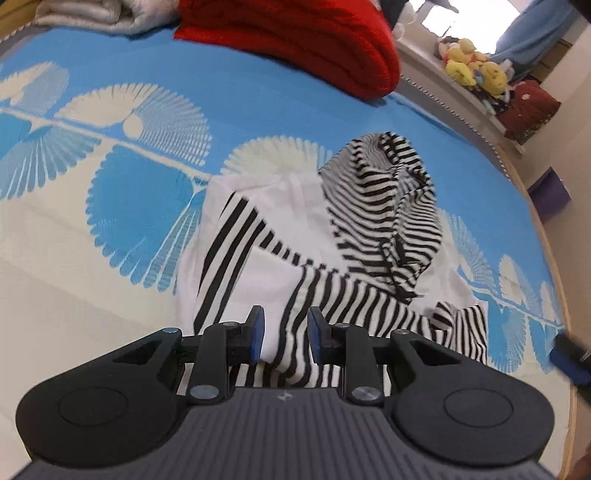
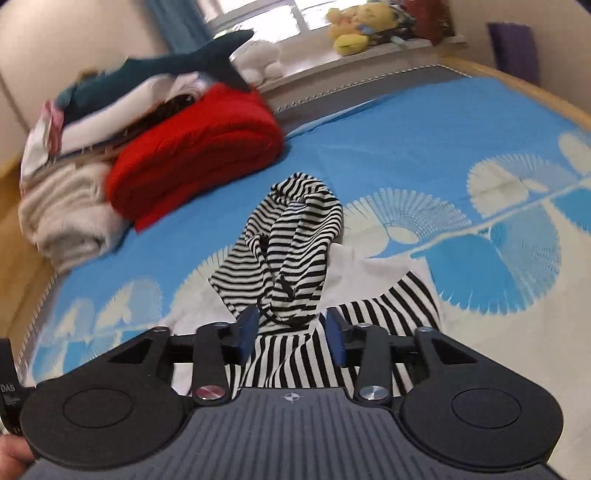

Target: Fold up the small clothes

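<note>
A small black-and-white striped hooded garment (image 1: 369,295) (image 2: 295,354) with white panels lies on the blue and white bedspread (image 1: 110,206) (image 2: 424,147). Its hood (image 1: 384,206) (image 2: 295,236) is heaped on top of the body. In the left wrist view my left gripper (image 1: 287,332) sits at the garment's near edge, and a ridge of striped and white cloth fills the gap between its blue pads. My right gripper (image 2: 291,332) stands open just above the striped cloth, its pads clear of the fabric. One of its fingertips (image 1: 569,354) shows at the right edge of the left wrist view.
A folded red blanket (image 1: 303,37) (image 2: 192,155) and a pale blanket (image 2: 62,218) lie at the far side of the bed. A dark plush shark (image 2: 166,70) tops that pile. Yellow plush toys (image 1: 472,66) (image 2: 354,26) sit on the windowsill. The wooden bed edge (image 1: 546,240) runs close by.
</note>
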Action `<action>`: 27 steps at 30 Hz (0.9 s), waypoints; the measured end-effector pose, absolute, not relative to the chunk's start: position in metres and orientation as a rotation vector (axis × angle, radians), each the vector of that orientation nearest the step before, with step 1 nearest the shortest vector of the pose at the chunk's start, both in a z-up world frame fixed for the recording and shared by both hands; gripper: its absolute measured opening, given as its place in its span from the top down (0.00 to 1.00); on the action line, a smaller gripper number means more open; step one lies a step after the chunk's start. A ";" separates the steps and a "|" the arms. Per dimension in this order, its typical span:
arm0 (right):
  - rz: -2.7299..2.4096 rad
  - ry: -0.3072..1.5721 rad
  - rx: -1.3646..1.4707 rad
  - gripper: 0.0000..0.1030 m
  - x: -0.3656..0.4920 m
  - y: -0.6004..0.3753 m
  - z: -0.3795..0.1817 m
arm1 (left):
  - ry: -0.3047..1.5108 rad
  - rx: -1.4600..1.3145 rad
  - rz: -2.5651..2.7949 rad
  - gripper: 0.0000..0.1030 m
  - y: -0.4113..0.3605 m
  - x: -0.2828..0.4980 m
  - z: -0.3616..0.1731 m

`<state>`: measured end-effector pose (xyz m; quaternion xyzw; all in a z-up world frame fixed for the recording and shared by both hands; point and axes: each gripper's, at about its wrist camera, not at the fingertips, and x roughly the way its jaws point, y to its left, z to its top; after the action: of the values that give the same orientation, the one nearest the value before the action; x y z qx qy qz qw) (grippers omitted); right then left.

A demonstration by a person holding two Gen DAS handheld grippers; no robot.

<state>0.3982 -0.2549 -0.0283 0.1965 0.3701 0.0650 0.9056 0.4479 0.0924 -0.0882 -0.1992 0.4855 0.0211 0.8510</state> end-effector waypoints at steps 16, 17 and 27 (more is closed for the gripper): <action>-0.002 1.005 0.540 0.54 0.434 -0.275 -0.088 | 1.155 -0.697 0.198 0.58 0.123 0.458 -0.155; -0.002 1.012 0.547 0.53 0.433 -0.275 -0.090 | 1.156 -0.703 0.205 0.58 0.122 0.459 -0.157; -0.140 1.111 0.718 0.52 0.424 -0.277 -0.128 | 0.942 -0.564 0.311 0.94 0.101 0.422 -0.086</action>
<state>0.4239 -0.2774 -0.1284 0.3331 0.5154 -0.0651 0.7869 0.4216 0.1013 -0.0865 -0.2672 0.4458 0.1471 0.8416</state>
